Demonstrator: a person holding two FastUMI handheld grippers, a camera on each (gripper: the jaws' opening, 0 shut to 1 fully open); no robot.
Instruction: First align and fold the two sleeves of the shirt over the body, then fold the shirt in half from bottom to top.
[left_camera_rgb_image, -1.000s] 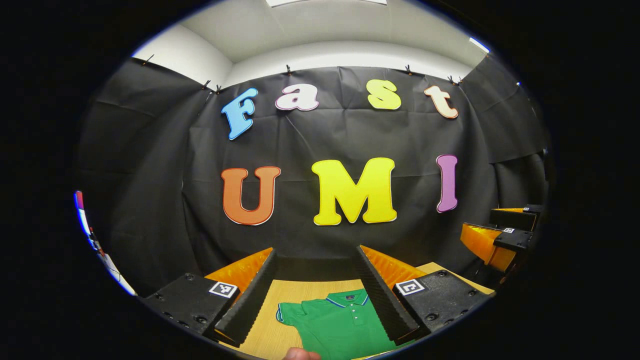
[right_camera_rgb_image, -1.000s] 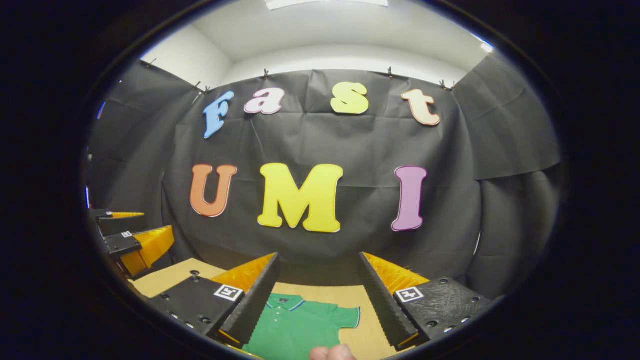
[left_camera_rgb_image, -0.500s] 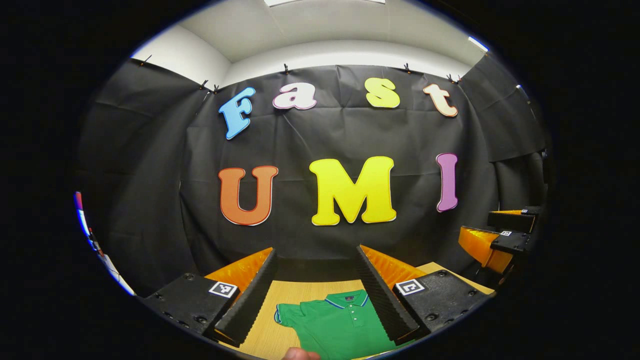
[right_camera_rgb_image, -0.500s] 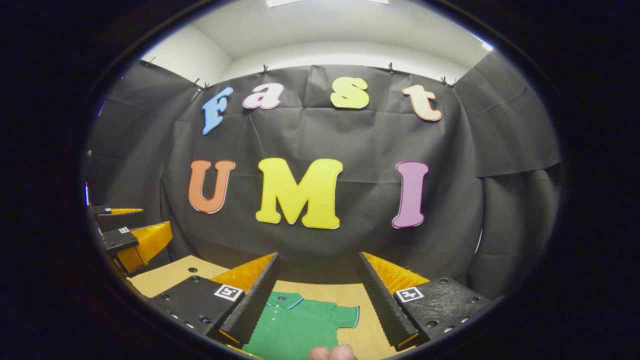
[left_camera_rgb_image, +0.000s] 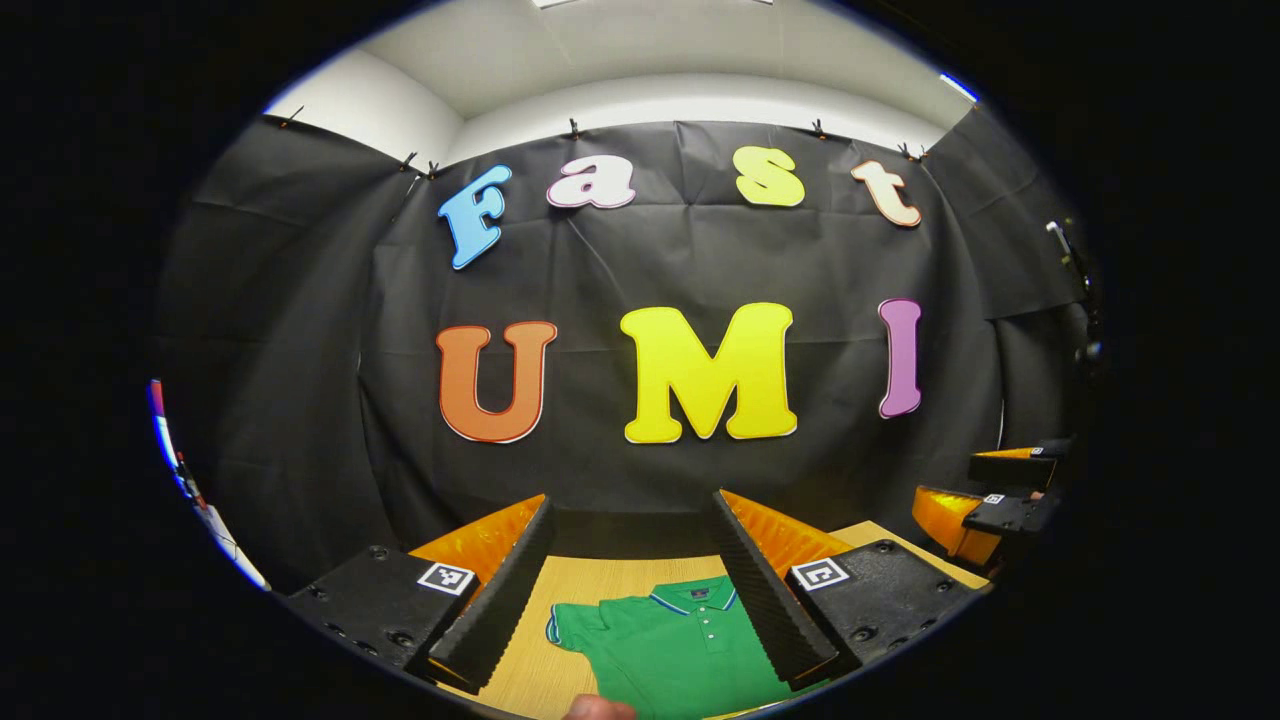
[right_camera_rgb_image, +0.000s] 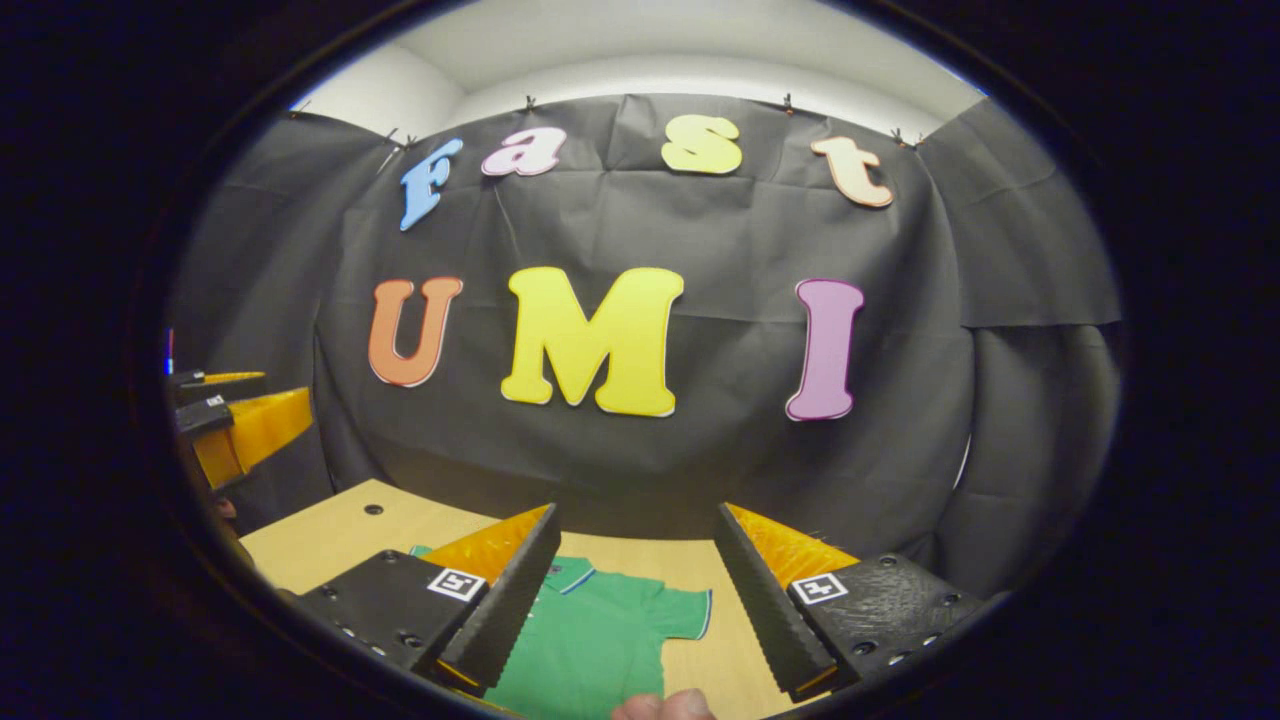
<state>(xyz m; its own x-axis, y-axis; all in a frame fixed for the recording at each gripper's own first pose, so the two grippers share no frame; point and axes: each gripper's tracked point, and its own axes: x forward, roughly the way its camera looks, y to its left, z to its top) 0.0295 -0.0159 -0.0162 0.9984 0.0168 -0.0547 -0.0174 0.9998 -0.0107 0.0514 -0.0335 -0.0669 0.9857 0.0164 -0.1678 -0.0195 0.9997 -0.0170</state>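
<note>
In the left gripper view the fingers of the left gripper (left_camera_rgb_image: 635, 590) are spread wide apart with nothing held between them, and the same is seen of the right gripper (right_camera_rgb_image: 635, 590) in the right gripper view. Both are carried above the wooden surface (left_camera_rgb_image: 580, 585) and are not in contact with anything. Between and below each pair of fingers the green polo shirt (left_camera_rgb_image: 680, 650) is seen lying flat on the surface, collar (left_camera_rgb_image: 695, 598) toward the booth's cloth wall and hem toward the person, so that its long axis runs away from the fingers. From the left gripper the shirt's left-hand sleeve (left_camera_rgb_image: 572, 625) lies ahead and slightly to the left; from the right gripper the other sleeve (right_camera_rgb_image: 682, 612) lies just ahead, between its fingers. Both sleeves are spread outward, not yet folded. Each gripper is therefore judged nearer to the sleeve on its own side, and a downward, forward reach is judged to be called for. The other gripper is seen at the edge of each view.
</note>
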